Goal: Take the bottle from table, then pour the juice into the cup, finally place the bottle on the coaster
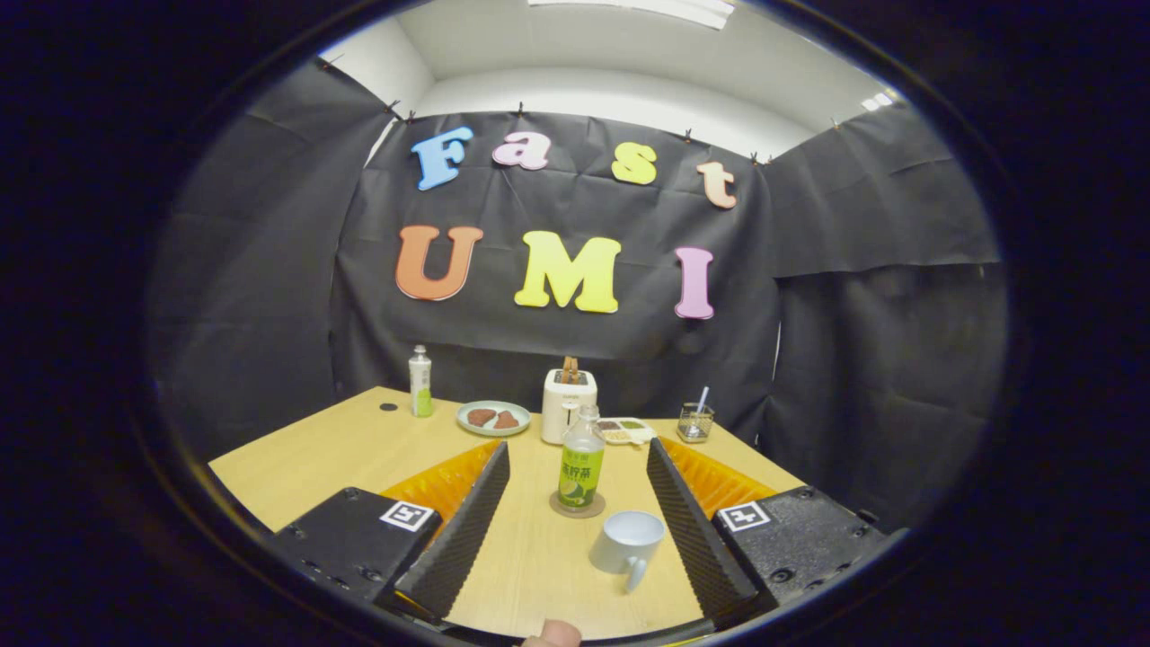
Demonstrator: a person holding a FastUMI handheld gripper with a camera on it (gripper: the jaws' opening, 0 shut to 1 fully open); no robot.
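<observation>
1. Far beyond the left finger, near the table's (296,458) back edge, we note a second bottle (420,382) standing upright with a small dark dot on the tabletop just left of it.
2. Right of that bottle we record a plate (493,418) carrying two brown pieces, then a white toaster (568,404) with something in its slots.
3. We find the gripper (578,463) with its fingers spread wide apart and clamped on nothing.
4. Between the fingers and slightly ahead, the bottle (581,458) stands upright on the coaster (577,506), touching neither finger.
5. Nearer to us and close to the right finger, the white cup (627,542) sits on the table, just beside the coaster.
6. Beyond the right finger we observe a small tray (626,431) of mixed items and a wire holder (695,420) with a straw-like stick.
7. Below the fingers, a fingertip (552,633) shows.
</observation>
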